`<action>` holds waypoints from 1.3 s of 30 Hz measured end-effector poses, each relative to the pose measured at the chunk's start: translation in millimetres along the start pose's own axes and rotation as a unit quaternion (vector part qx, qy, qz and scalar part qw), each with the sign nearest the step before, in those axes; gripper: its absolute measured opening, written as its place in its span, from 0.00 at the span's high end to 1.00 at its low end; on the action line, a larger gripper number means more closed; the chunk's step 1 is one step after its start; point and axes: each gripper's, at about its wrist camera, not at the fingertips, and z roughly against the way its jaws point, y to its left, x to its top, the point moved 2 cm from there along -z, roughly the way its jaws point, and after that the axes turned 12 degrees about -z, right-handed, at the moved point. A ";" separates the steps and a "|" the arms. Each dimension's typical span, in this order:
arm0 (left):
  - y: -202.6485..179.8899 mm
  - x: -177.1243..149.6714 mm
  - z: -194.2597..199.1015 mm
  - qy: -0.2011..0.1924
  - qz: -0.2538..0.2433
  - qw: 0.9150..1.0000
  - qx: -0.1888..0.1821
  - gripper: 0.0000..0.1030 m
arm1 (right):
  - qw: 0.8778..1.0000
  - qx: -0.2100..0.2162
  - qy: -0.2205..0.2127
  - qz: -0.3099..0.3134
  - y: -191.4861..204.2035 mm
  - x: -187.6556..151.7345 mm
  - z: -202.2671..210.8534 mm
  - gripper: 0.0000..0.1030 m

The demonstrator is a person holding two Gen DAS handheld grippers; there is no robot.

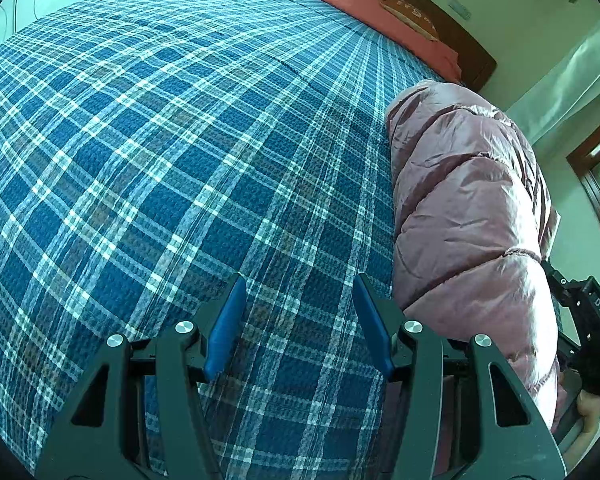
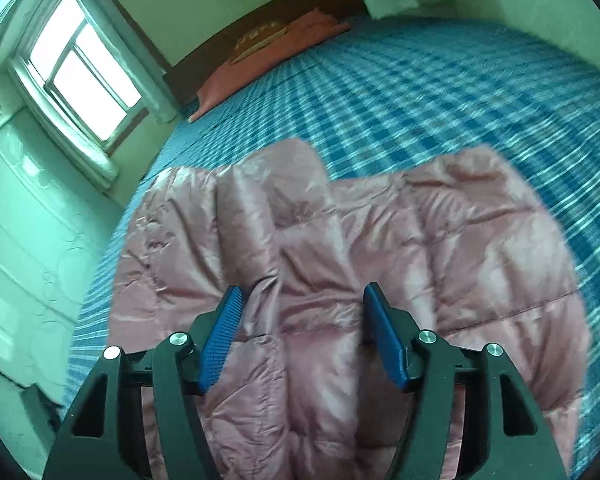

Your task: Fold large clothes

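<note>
A pink quilted puffer jacket (image 2: 340, 248) lies rumpled on the bed's blue plaid cover (image 2: 440, 80). My right gripper (image 2: 302, 292) is open just above the jacket, with padded folds between its blue fingers (image 2: 220, 344). In the left wrist view the jacket (image 1: 468, 208) bulges up at the right. My left gripper (image 1: 300, 280) is open and empty over the bare plaid cover (image 1: 160, 140), just left of the jacket. The right gripper's black body (image 1: 584, 320) shows behind the jacket at the right edge.
A salmon pillow (image 1: 384, 20) with a brown cushion (image 1: 414, 16) lies at the wooden headboard (image 1: 460, 44). A window (image 2: 80, 64) and a white wardrobe (image 2: 16, 232) stand beside the bed. The right wrist view is motion-blurred.
</note>
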 end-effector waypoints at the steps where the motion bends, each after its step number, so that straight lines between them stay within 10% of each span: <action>1: 0.1 0.0 -0.3 0.000 0.000 1.000 0.000 0.47 | 1.000 0.006 0.005 0.004 2.6 -0.5 -1.4 0.39; 5: 0.3 0.3 -0.6 0.000 0.001 1.000 0.001 0.47 | 0.999 0.018 0.035 0.008 9.3 2.2 -15.0 0.41; 17: 0.4 0.4 -1.3 -0.001 -0.001 1.000 0.001 0.47 | 0.999 0.022 0.047 0.017 14.4 3.3 -27.6 0.89; 31: -29.9 3.8 7.0 0.001 -0.024 0.999 -0.032 0.47 | 0.997 -0.009 -0.082 0.005 -29.9 31.9 76.3 0.93; 39: -70.5 -3.7 -0.9 0.016 -0.043 0.997 -0.058 0.46 | 0.994 -0.064 -0.069 -0.060 -108.3 33.8 66.7 0.93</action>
